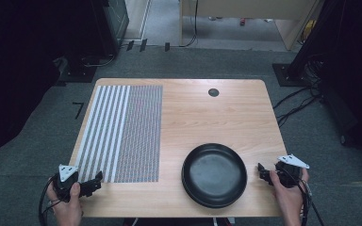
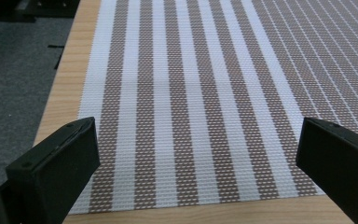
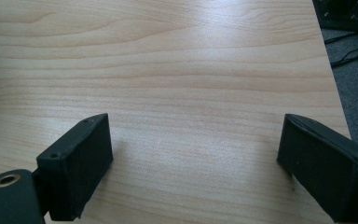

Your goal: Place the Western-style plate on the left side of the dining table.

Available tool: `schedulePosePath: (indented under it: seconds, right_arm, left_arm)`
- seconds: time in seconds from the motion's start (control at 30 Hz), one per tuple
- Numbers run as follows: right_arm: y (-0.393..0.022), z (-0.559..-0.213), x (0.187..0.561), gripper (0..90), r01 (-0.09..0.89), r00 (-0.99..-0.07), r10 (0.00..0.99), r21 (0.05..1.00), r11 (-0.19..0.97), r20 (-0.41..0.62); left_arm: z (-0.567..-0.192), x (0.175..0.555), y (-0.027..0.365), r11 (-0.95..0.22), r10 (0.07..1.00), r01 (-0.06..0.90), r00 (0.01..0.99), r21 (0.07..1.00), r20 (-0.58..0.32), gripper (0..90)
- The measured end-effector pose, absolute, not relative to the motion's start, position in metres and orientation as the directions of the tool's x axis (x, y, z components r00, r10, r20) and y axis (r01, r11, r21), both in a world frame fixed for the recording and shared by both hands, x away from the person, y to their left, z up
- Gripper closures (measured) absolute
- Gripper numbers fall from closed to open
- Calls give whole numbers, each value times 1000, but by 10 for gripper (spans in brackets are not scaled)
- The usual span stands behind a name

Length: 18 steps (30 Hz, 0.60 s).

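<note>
We hold the left gripper (image 1: 94,182) with its fingers (image 2: 56,163) spread wide and empty, just short of the near edge of the striped placemat (image 1: 122,132), which lies flat ahead of them on the tabletop (image 1: 207,113). Our right gripper (image 1: 263,172) is also open, with bare wood between its fingers (image 3: 81,161) and the black pan (image 1: 214,175) just beside them. We judge this the approach; next, the left fingers should slide forward and pinch the mat's edge.

No legible text, labels, brands or nos. on any surface. Only sign: black "7"-shaped mark (image 1: 78,109) on carpet (image 1: 37,127), left of table (image 1: 207,117).
</note>
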State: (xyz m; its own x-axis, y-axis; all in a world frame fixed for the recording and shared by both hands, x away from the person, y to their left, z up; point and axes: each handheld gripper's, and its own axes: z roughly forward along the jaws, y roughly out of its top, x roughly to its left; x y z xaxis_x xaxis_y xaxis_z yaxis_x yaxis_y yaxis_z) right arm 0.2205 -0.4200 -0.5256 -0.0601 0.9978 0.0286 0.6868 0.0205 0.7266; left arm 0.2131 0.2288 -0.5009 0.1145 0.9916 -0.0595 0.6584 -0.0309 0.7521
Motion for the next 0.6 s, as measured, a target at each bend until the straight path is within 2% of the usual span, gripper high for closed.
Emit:
schedulePosePath:
  seconds: [0.23, 0.43, 0.6]
  right_arm:
    - [-419, -525, 219, 137, 673, -39, 999, 740, 14, 17]
    - [-419, -517, 219, 137, 663, -27, 998, 749, -20, 51]
    - [-415, -507, 218, 136, 649, -20, 998, 760, -27, 52]
  left_arm:
    - [-492, 212, 212, -67, 986, 643, 162, 763, -50, 0]
    - [-481, 215, 196, -47, 973, 638, 204, 769, -109, 0]
    - [-474, 217, 180, -57, 964, 632, 237, 773, -123, 0]
